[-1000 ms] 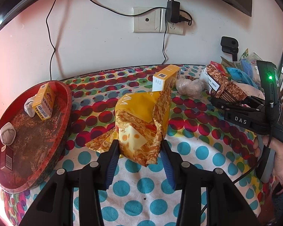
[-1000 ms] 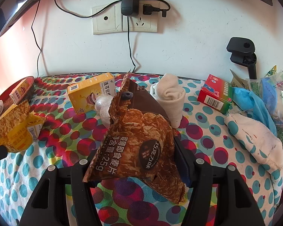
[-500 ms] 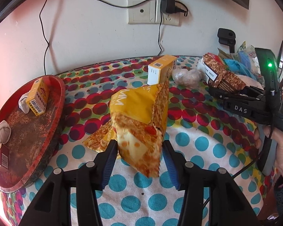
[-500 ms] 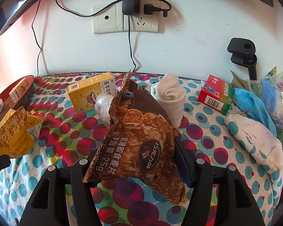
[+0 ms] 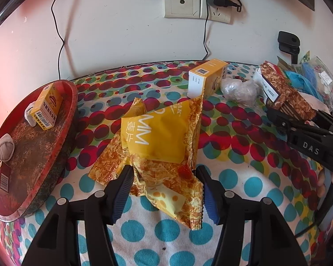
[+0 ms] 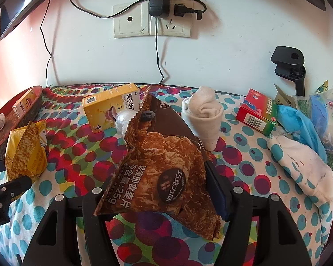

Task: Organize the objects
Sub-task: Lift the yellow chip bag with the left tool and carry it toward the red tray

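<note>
Left gripper point(image 5: 164, 173) is opening, yellow bag point(image 5: 159, 148) loose between its jaws on the tablecloth point(image 5: 244, 177); right gripper point(image 6: 159, 177) clamps the brown bag point(image 6: 164, 170), which may slip or snag the sock point(image 6: 205, 115).

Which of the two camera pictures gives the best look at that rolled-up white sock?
The right wrist view. There the rolled white sock stands in full sight on the dotted cloth, just behind the brown snack bag. In the left wrist view the brown bag hides it almost wholly, so nothing useful shows.
</note>
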The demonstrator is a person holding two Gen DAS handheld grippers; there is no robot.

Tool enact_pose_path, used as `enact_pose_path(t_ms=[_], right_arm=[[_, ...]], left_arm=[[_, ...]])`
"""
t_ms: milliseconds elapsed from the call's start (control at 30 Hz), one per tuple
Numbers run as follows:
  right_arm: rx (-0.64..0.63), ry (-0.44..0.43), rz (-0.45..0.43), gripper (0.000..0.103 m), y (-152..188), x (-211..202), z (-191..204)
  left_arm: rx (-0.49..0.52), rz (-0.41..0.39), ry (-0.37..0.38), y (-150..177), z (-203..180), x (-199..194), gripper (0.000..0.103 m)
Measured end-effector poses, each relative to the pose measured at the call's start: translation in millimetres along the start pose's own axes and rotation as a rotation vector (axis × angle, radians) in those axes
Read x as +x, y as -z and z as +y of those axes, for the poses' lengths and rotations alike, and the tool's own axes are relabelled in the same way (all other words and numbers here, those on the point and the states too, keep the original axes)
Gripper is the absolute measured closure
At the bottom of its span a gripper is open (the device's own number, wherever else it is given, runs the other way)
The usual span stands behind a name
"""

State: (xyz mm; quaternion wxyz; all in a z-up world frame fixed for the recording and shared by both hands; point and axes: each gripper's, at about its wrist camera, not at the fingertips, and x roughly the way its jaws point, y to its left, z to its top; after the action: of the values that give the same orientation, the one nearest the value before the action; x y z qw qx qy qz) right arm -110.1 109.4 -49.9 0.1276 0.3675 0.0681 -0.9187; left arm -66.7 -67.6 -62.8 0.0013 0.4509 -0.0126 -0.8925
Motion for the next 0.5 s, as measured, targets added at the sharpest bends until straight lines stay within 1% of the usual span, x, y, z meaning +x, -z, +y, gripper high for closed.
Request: enact_pose_path(t_ms=[133,200,267,333,400,467,500], right_arm=[[-0.002,-0.002,0.001,0.038,0.7,0.1,-0.3],[-0.005,-0.001,0.001,0.038,0.8,0.0,-0.4],[-0.009,-0.002,0.001,0.037,0.9,0.0,0.2],[-0.010,-0.004,0.003,0.037,1.0,0.1,0.1],[-0.011,-0.004,0.002,0.037,0.9,-0.4,0.8],[-0.013,-0.004,0.002,0.037,0.7,-0.2,1.0],[-0.013,-0.004,0.003,0.037,0.8,-0.3,0.9]], left_arm=[[0.008,0.021,-0.029,1.2,-2.1,9.2,0.041],[0.034,0.013,-0.047,2.9,-5.1,11.2,0.041],[0.055,-0.007,-0.032,4.6,-6.3,11.1,0.041],[0.051,-0.017,-0.018,5.0,-3.7,11.4,0.042],[0.032,-0.028,-0.003,4.4,0.6,10.4,0.048],[0.020,-0.042,-0.011,4.1,3.1,8.0,0.055],[0.015,-0.051,-0.014,4.3,4.3,6.0,0.057]])
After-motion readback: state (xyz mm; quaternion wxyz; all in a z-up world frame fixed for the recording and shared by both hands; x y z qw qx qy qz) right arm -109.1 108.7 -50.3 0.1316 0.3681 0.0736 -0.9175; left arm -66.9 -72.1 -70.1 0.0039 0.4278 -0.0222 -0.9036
